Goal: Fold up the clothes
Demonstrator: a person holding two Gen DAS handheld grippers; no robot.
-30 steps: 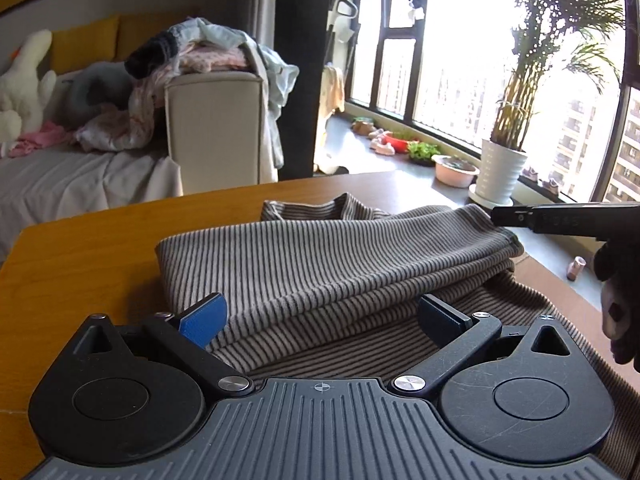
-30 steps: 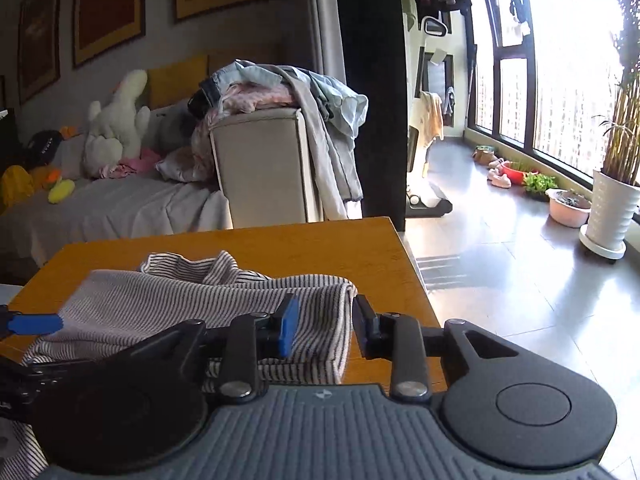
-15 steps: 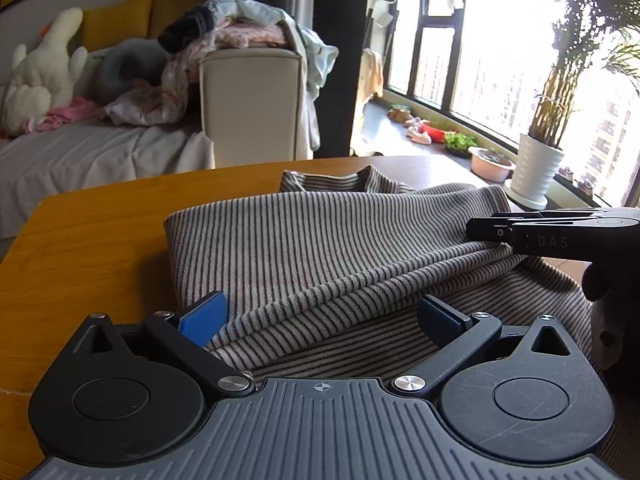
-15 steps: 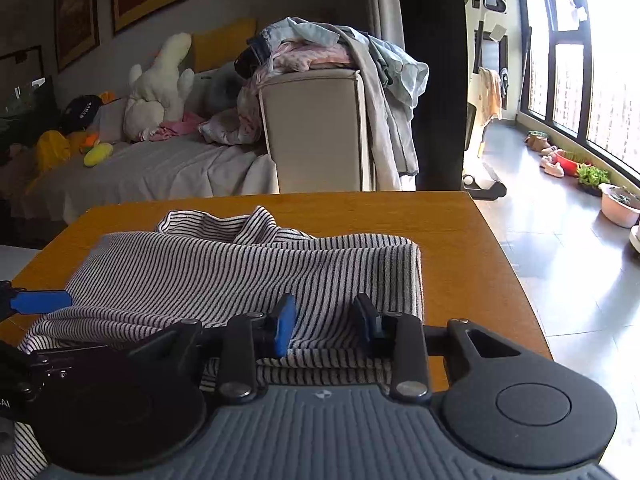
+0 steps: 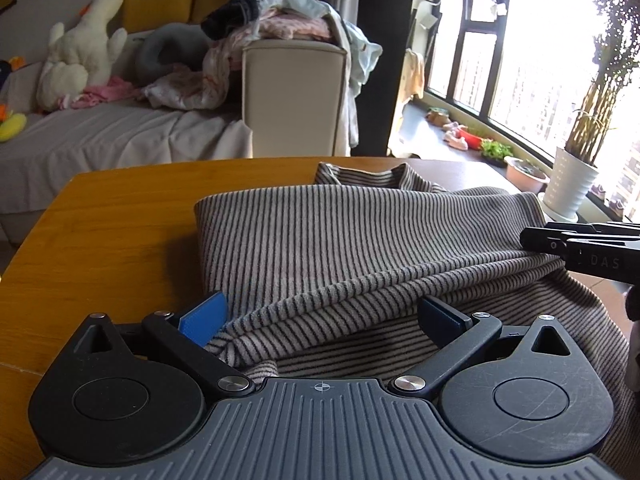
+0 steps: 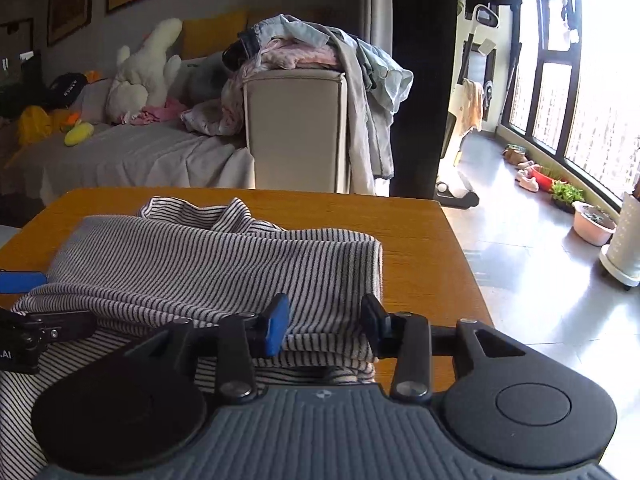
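I see the striped garment (image 5: 360, 248) lying on the wooden table (image 5: 120, 216), folded over itself so that an upper layer drapes across a lower one, with a rumpled collar part bunched at the garment's far edge, toward the sofa. My left gripper (image 5: 322, 314) sits at the garment's near edge with its fingers spread wide; the folded hem lies between them, beside the blue pad on one finger (image 5: 204, 314), and I cannot tell whether either pad presses the cloth. My right gripper (image 6: 325, 322) is at the garment's other near corner, fingers parted to a moderate gap with layered cloth sitting between them but not clamped. In the left wrist view the right gripper's dark fingertip comes in from the side and rests against the garment's folded edge; in the right wrist view the left gripper's blue pad shows at the garment's opposite end. Beyond the garment stands a beige sofa (image 6: 296, 132) piled with loose clothes (image 6: 304, 52), a white plush toy (image 5: 80, 56) farther along it, and a potted plant (image 5: 572, 184) by the window.
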